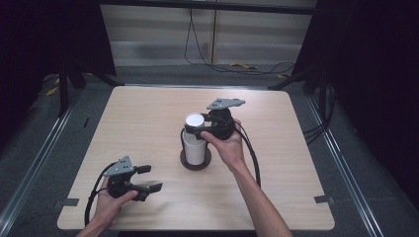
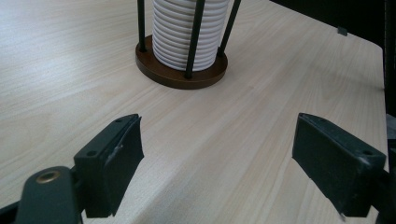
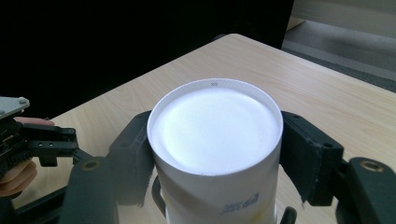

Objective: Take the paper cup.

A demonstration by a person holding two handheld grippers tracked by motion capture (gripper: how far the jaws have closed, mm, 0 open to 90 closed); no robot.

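I see the top paper cup (image 3: 215, 140) on the stack of cups (image 2: 189, 35) in the wooden holder (image 2: 180, 74) at mid-table (image 1: 148, 113). My right gripper (image 3: 215, 154) clamps it; my left gripper (image 2: 217, 161) rests released, well apart.

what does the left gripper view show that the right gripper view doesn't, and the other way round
Left gripper view: the stack's ribbed rims inside dark rods on a round brown base, beyond the left gripper with its jaws wide apart over bare wood.
Right gripper view: the top cup's upturned white bottom, with the right gripper pressing on either side of the cup.
Both: the cup stack and the light wooden table.
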